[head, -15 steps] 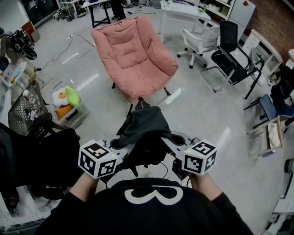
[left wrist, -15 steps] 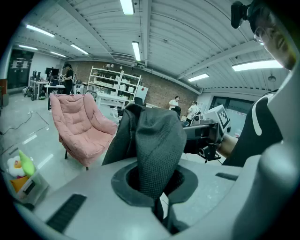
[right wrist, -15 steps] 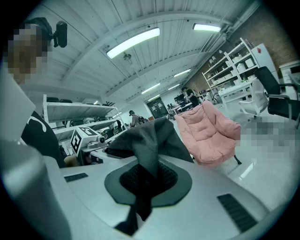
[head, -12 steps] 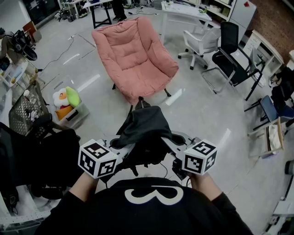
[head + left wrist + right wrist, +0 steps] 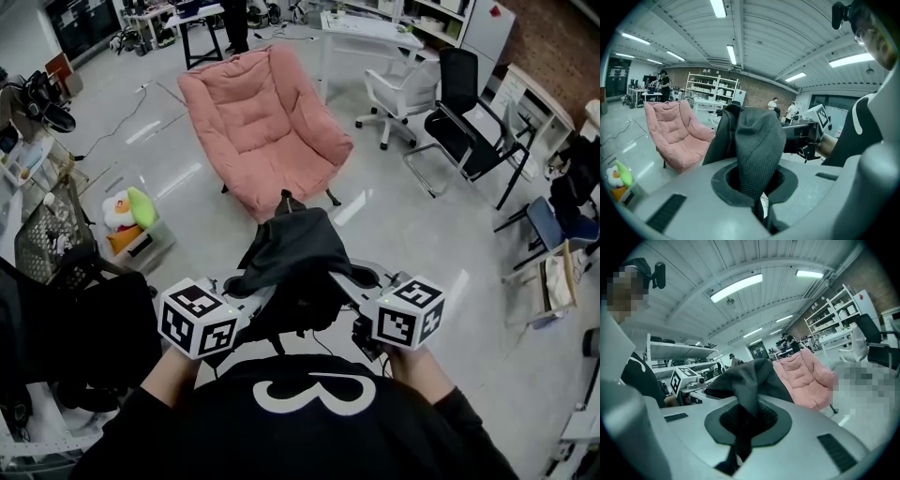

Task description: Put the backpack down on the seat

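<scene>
A black backpack (image 5: 292, 255) hangs in the air in front of the person, held up between both grippers. My left gripper (image 5: 255, 302) is shut on the backpack's dark mesh fabric (image 5: 757, 154), which is pinched in its jaws. My right gripper (image 5: 349, 286) is shut on another fold of the same fabric (image 5: 746, 401). The pink padded seat (image 5: 258, 127) stands on the floor ahead, a step beyond the backpack, and also shows as the pink seat (image 5: 675, 133) to the left and the pink seat (image 5: 806, 376) to the right.
A bin with soft toys (image 5: 131, 217) stands left of the seat. A white swivel chair (image 5: 398, 89) and a black office chair (image 5: 459, 122) stand to the right. A black bag (image 5: 84, 337) and wire basket (image 5: 47, 234) crowd the near left. People stand far off by shelves (image 5: 780, 105).
The view has shifted forward: the pink seat sits slightly higher and further left in the head view. Both grippers still hold the backpack raised at the same height.
</scene>
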Demonstrator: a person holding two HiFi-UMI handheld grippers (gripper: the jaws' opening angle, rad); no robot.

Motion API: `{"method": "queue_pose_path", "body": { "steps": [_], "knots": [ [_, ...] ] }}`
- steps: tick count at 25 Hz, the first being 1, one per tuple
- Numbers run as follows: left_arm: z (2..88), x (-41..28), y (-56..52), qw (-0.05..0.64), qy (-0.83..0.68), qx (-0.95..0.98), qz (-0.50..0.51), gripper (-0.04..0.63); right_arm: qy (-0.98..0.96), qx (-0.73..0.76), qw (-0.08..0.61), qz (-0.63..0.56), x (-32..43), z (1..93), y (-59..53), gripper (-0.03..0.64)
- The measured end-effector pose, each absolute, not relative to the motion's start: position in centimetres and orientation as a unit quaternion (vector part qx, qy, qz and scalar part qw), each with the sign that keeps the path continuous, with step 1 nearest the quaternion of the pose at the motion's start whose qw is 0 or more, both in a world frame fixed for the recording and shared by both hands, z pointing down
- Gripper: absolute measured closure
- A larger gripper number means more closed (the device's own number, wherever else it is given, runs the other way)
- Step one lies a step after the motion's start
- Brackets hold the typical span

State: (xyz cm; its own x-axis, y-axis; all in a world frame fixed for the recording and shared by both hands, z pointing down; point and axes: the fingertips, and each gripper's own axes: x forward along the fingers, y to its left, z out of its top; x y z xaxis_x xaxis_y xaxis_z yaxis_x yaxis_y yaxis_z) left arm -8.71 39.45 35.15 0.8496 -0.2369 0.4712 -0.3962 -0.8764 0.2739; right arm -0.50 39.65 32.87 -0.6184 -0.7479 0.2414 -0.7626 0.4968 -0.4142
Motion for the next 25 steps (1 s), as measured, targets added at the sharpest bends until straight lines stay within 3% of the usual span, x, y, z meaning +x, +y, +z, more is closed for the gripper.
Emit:
{"method": "queue_pose_path", "body": {
  "steps": [15,25],
  "knots": [
    [36.1,-6.1,36.3,0.181,-0.15,0.951,0.202,0.583,-0.859,0.453,0.011,0.24,2.1,33.6,36.5,0.603],
    [40.1,-4.6,25.3,0.244,-0.13,0.935,0.221,0.583,-0.837,0.457,0.033,0.297,3.6,37.7,25.4,0.602]
  ]
}}
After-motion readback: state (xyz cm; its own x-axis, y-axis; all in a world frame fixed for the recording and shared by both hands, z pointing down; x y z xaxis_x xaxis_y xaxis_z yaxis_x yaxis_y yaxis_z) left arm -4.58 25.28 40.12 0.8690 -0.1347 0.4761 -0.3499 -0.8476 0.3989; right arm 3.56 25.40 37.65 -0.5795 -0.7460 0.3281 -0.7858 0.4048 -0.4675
